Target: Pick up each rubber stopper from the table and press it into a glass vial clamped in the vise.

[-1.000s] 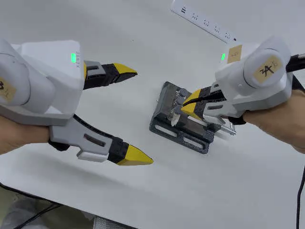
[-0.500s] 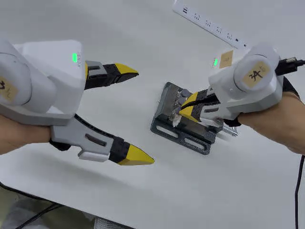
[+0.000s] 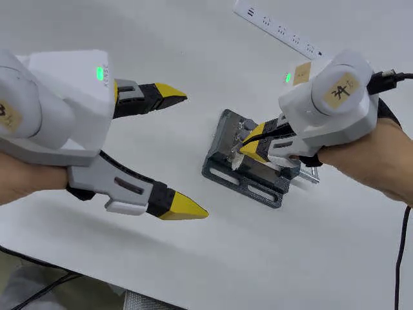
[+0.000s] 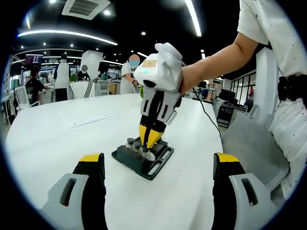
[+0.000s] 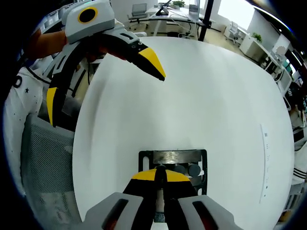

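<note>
Right claw closed down on the vise

Right gripper has its yellow tips together w/ barely a slit between. They press down onto the row of glass vials clamped in the vise. Can't tell if a rubber stopper is pinched between the tips, as the jaws hide that spot. In the right gripper view a grey round stopper sits on a vial just beside the tips, on their right. In the left gripper view the right gripper comes down steeply from above onto the vise, and grey tops show on the vials left of the tips.

Left gripper is spread wide w/ nothing in it. It hangs over bare white table left of the vise, well apart from it, tips aimed toward it.

Vise sits flat on the table near its middle, w/ a white power strip lying beyond it.
</note>
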`<state>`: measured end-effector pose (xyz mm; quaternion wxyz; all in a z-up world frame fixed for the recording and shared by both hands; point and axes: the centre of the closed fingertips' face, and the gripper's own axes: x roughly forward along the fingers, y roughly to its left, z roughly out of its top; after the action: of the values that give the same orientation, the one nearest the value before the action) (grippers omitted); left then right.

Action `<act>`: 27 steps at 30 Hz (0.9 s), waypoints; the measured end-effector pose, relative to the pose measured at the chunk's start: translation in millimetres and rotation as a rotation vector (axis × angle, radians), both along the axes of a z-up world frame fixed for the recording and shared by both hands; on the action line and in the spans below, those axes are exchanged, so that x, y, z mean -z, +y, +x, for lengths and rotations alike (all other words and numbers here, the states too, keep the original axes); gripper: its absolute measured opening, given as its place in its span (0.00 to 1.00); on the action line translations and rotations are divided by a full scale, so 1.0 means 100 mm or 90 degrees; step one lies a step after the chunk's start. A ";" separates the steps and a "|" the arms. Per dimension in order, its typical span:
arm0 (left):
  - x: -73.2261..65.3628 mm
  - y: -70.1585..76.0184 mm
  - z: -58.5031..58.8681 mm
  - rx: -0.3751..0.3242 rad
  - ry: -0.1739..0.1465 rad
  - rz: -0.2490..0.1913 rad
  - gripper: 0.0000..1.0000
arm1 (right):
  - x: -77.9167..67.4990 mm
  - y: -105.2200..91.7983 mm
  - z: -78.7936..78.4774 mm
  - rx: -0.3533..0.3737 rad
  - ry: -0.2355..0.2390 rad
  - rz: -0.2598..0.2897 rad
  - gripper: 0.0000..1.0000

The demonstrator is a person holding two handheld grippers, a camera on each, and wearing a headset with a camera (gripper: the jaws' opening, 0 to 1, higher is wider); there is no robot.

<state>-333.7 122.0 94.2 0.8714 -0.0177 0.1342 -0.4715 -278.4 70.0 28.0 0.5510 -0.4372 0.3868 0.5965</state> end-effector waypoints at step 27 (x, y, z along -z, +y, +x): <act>-0.03 0.04 0.03 -0.009 -0.007 -0.004 0.91 | 0.02 0.01 0.00 0.004 0.011 -0.026 0.00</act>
<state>-330.4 125.6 97.2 0.8755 -0.0191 0.1276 -0.4656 -278.6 70.6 25.8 0.5405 -0.4421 0.4048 0.5904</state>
